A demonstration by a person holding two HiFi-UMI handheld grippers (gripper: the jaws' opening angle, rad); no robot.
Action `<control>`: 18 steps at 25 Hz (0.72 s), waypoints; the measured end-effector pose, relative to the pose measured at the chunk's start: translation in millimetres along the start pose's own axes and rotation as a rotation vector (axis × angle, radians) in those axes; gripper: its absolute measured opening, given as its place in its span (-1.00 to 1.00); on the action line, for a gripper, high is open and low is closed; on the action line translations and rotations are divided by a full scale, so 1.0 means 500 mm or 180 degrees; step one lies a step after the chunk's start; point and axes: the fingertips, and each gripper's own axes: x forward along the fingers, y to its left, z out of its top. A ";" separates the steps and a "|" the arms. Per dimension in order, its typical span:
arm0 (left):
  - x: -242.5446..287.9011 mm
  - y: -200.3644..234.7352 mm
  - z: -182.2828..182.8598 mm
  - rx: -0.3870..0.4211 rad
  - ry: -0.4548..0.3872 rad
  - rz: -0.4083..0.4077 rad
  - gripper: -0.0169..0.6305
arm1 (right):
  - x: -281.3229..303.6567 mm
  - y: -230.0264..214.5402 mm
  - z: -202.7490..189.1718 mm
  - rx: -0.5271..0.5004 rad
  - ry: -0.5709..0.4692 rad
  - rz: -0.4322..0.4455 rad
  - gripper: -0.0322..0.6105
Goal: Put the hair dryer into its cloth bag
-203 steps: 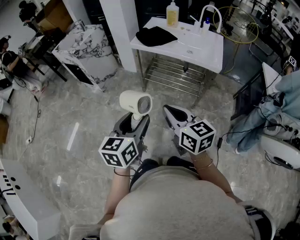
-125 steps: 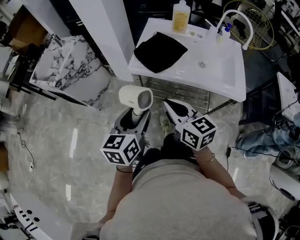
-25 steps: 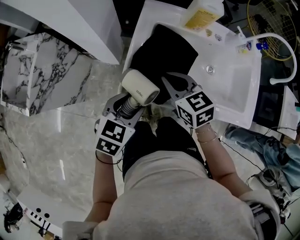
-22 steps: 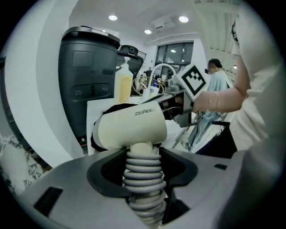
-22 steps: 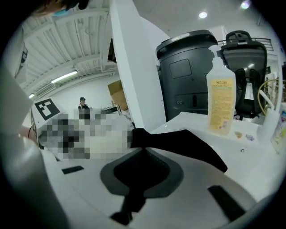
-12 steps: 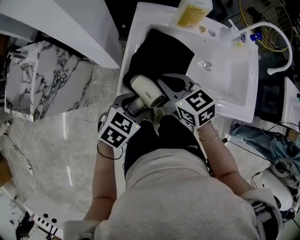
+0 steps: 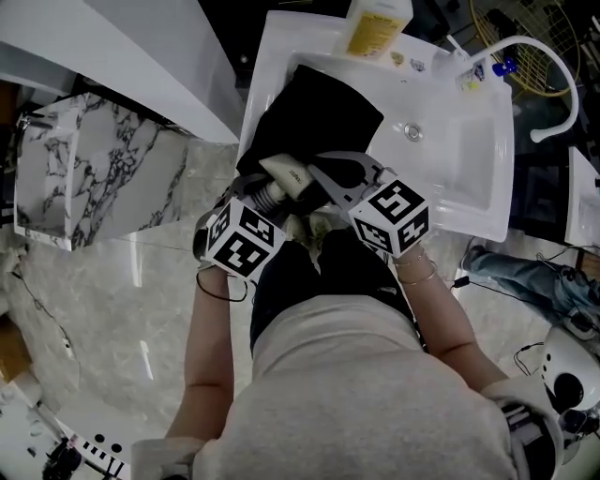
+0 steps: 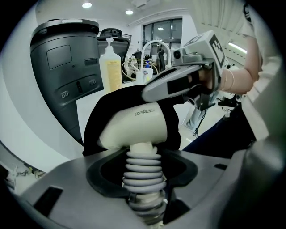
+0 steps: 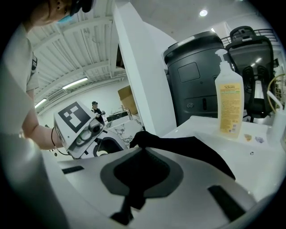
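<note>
Right gripper (image 7: 328, 178) is pinched on the black cloth bag (image 7: 323, 108) at its near edge, left of the sink (image 7: 459, 178), propping the mouth up so the left gripper (image 7: 255, 199), clamped round the hair dryer (image 7: 286, 176) by its ribbed handle, can probably nose it in.

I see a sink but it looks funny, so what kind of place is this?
Probably a pretend bathroom set up inside a big workshop: there is a white washbasin, a soap bottle on it, and a high factory-style ceiling beyond.

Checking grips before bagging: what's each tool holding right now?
Left tool: closed on the ribbed handle of the hair dryer.
Right tool: closed on an edge of the cloth bag.
</note>
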 end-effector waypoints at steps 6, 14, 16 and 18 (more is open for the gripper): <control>0.022 0.032 0.007 -0.0061 0.0195 0.0196 -0.25 | -0.004 0.004 -0.008 0.0023 0.0027 0.0051 -0.87; 0.058 0.053 0.022 -0.0134 0.0441 0.0445 -0.25 | 0.005 0.010 -0.036 0.0164 0.0055 0.0158 -0.87; 0.068 0.050 0.023 -0.0086 0.0499 0.0430 -0.25 | 0.006 0.005 -0.045 0.0168 0.0085 0.0154 -0.87; 0.076 0.049 0.023 -0.0047 0.0562 0.0433 -0.25 | 0.008 0.003 -0.050 0.0197 0.0093 0.0163 -0.87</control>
